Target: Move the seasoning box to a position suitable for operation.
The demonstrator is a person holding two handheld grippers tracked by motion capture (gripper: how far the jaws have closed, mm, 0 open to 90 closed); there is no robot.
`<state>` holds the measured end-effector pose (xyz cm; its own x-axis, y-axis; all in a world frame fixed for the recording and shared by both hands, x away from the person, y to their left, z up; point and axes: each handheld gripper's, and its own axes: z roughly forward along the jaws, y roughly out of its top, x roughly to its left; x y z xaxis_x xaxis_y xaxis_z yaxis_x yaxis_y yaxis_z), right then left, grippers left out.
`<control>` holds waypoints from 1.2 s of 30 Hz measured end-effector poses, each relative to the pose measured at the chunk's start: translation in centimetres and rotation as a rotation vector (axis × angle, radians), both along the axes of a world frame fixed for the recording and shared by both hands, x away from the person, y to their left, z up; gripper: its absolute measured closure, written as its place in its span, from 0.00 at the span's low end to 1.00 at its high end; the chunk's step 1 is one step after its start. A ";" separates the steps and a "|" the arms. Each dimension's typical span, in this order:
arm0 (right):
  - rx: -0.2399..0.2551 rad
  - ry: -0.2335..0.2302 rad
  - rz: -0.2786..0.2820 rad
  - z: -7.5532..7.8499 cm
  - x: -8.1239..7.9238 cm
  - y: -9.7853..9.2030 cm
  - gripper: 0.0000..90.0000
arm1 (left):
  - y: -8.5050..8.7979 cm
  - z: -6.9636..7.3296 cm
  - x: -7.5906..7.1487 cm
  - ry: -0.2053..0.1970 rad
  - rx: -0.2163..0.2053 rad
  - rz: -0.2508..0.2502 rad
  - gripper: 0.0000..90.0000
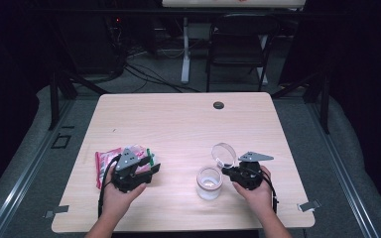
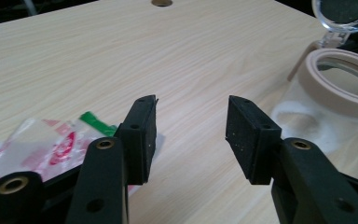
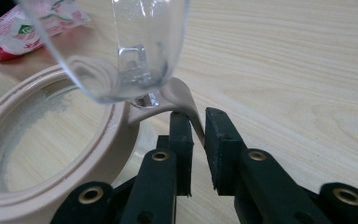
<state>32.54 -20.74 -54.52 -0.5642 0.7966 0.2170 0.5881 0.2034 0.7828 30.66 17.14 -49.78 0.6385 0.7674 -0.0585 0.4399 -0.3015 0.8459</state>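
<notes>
Lower left of the high view, the left gripper point(image 1: 151, 168) sits over the packet point(image 1: 104, 163), jaws apart with only bare table between them, ready to take it. Centre right, the jar point(image 1: 209, 183) stands with its lid point(image 1: 224, 153) tipped up; the right gripper point(image 3: 198, 135) pinches the hinge tab point(image 3: 186, 100), steadying the mouth for filling

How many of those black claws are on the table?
2: the left claw over the red-and-white plastic packet, the right claw beside the clear jar with beige rim.
</notes>
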 end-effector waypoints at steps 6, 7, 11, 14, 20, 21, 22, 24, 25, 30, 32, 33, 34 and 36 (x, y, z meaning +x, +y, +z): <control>0.005 -0.007 0.006 -0.1 0.6 0.2 0.89 | 1.5 -0.5 0.8 0.018 -0.013 0.045 0.58; 0.003 -0.002 0.000 -0.1 0.6 0.2 0.88 | 1.6 -0.6 1.0 0.019 -0.019 0.052 0.59; 0.002 -0.004 0.003 0.1 0.3 -0.1 0.87 | 1.9 -0.8 1.3 0.031 -0.025 0.054 0.59; -0.015 -0.010 0.004 0.2 0.0 -0.1 0.83 | 1.8 -1.0 1.5 0.038 -0.022 0.048 0.59; -0.054 -0.030 0.009 0.5 -0.7 -0.2 0.77 | 2.1 -1.0 1.7 0.026 -0.003 0.046 0.63; -0.052 -0.029 0.004 0.6 -0.7 -0.3 0.76 | 2.3 -1.0 1.8 0.028 -0.007 0.049 0.63; -0.050 -0.030 0.004 0.7 -0.8 -0.4 0.76 | 2.4 -1.0 1.8 0.031 -0.009 0.054 0.62; -0.036 -0.029 -0.002 0.9 -0.8 -0.6 0.74 | 2.7 -1.0 1.9 0.035 -0.008 0.061 0.62; -0.032 -0.028 -0.005 0.9 -0.8 -0.7 0.73 | 2.9 -1.0 1.9 0.032 -0.011 0.070 0.61; -0.015 -0.028 -0.020 1.1 -0.8 -1.1 0.70 | 3.9 -0.8 2.1 0.026 -0.026 0.054 0.60; -0.012 -0.031 -0.023 1.0 -0.7 -1.1 0.69 | 4.1 -0.7 2.0 0.018 -0.011 0.056 0.60; -0.013 -0.031 -0.026 1.0 -0.7 -1.1 0.69 | 4.2 -0.8 2.0 0.013 -0.008 0.064 0.60; -0.011 -0.030 -0.025 1.0 -0.7 -1.1 0.69 | 4.3 -0.8 2.1 0.011 -0.001 0.069 0.59; -0.016 -0.026 -0.020 1.0 -0.7 -1.2 0.69 | 4.4 -0.9 2.2 0.025 0.012 0.080 0.59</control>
<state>31.86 -21.95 -53.54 -0.5532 0.8112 0.1894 0.5718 0.2045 0.7945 32.81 21.54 -50.64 0.5739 0.8164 -0.0641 0.4838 -0.2748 0.8309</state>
